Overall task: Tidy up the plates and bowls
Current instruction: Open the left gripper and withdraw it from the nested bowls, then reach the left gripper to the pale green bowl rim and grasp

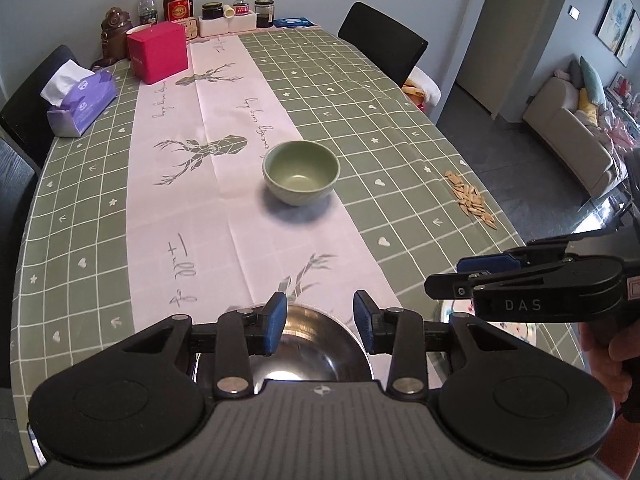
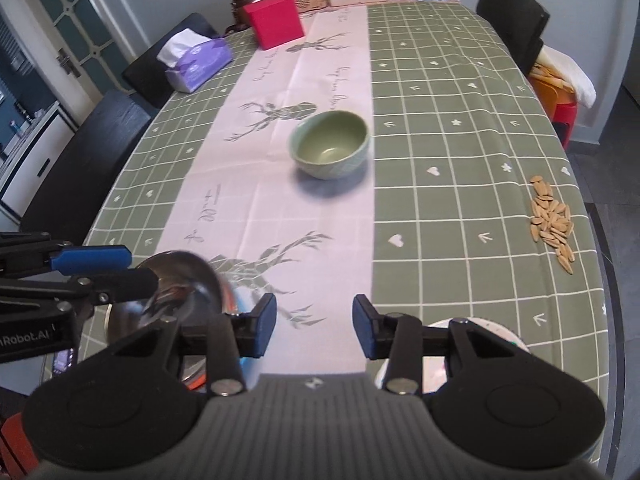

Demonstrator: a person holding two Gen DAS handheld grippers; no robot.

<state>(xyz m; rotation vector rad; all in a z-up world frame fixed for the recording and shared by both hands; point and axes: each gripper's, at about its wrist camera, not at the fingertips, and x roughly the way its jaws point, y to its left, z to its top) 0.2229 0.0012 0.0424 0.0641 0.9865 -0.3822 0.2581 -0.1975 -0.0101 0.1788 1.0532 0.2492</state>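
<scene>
Grippers hovering over table edge: left gripper (image 1: 320, 322) gaping above steel bowl (image 1: 312, 356), right gripper (image 2: 314, 330) gaping beside patterned plate (image 2: 496, 330), both gripping nothing. Green bowl (image 1: 301, 171) sitting mid-table on pink runner (image 1: 240, 216).

Not much to read here tbh. The right hand-held gripper (image 1: 444, 276) has "DAS" in pale letters on its black side, seen from the left wrist camera. From the right wrist camera, the left hand-held gripper (image 2: 128, 270) shows a label cut off at the edge, reading "nRobot.AI". The cursive on the tablecloth (image 1: 240, 208) and the bottle label (image 1: 178, 10) are too small or loopy to make out.
</scene>
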